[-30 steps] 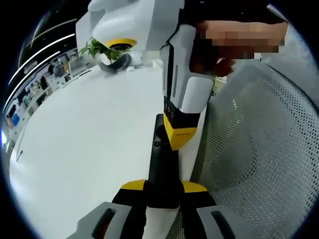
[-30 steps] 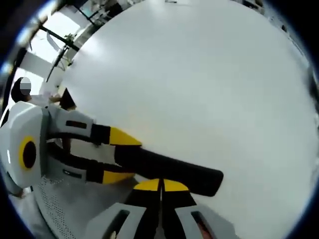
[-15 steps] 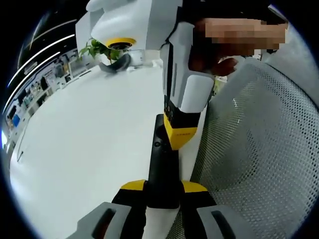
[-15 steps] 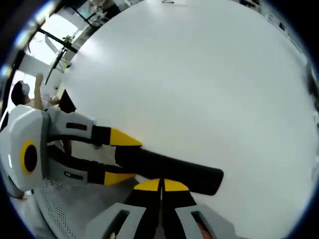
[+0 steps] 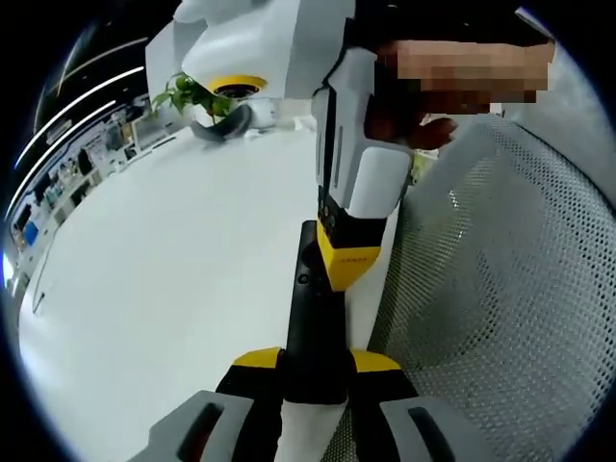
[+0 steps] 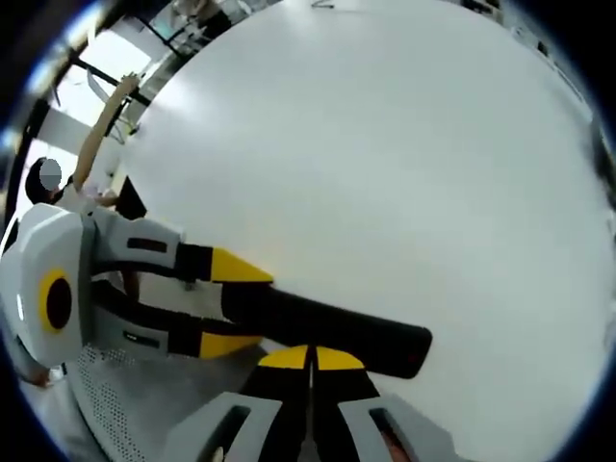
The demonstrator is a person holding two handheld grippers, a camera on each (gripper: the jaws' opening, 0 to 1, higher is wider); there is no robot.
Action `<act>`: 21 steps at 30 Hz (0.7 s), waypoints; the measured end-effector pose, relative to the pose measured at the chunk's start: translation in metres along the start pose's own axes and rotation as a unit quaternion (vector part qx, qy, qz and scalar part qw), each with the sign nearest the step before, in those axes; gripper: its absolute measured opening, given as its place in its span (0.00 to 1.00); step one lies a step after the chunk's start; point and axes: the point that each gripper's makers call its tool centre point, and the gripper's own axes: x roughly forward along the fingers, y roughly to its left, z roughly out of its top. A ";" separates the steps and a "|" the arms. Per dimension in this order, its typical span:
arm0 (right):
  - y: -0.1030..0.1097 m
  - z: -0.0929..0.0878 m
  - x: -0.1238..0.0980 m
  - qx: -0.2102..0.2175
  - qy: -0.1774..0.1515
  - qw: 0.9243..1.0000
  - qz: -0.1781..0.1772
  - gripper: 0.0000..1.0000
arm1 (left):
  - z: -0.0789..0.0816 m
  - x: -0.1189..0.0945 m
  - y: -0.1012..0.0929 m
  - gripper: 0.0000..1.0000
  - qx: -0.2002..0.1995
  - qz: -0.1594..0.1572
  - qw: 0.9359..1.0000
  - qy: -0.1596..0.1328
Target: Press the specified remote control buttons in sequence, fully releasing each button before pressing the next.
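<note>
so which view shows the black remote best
The right gripper view: the long black slab-shaped remote control lies side-on across the white table, showing nearly its full length, one end between the left hand-held gripper's yellow tips. The left gripper view shows it foreshortened, partly covered by the right hand-held gripper.

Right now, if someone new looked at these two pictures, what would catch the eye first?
First, the black remote control, clamped at its near end in the left tongs over the white table. The right tongs, shut, touch its top with their yellow tips. In the right gripper view the remote lies across the table, with the left tongs gripping its end. A green plant stands at the table's far edge.
</note>
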 end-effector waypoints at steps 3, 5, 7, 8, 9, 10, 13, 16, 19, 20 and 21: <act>0.002 -0.001 -0.001 0.004 -0.002 1.000 0.003 0.00 | 0.000 0.000 0.000 0.25 0.000 0.000 1.000 0.000; 0.002 -0.001 0.000 0.000 -0.003 1.000 0.000 0.00 | 0.000 0.000 0.000 0.25 0.000 0.001 1.000 0.000; 0.002 0.000 0.000 -0.002 -0.003 1.000 -0.002 0.00 | 0.000 0.000 0.000 0.25 0.000 0.001 1.000 0.000; 0.002 0.000 0.000 0.000 -0.002 1.000 -0.001 0.00 | 0.000 0.000 0.000 0.25 0.000 0.001 1.000 0.000; 0.002 0.000 0.000 0.003 -0.002 1.000 0.001 0.00 | 0.000 0.000 0.000 0.25 0.000 0.001 1.000 0.000; 0.002 0.000 0.000 0.004 -0.002 1.000 0.001 0.00 | 0.000 -0.001 0.000 0.25 0.000 0.001 1.000 0.000; 0.002 0.000 -0.001 0.000 -0.004 1.000 0.005 0.00 | 0.000 0.000 0.000 0.25 0.000 0.001 1.000 0.000; 0.001 0.000 -0.001 0.009 -0.007 1.000 0.015 0.00 | 0.000 0.000 0.000 0.25 0.000 0.001 1.000 0.000; 0.001 0.000 -0.001 0.018 -0.007 1.000 0.023 0.00 | 0.000 0.000 0.000 0.25 0.000 0.001 1.000 -0.002; 0.001 0.000 -0.001 0.024 -0.007 0.999 0.026 0.00 | 0.000 0.000 0.000 0.25 -0.001 0.002 1.000 -0.002; 0.001 0.000 -0.001 0.026 -0.008 0.999 0.028 0.00 | 0.000 0.000 0.000 0.25 -0.001 0.002 1.000 -0.002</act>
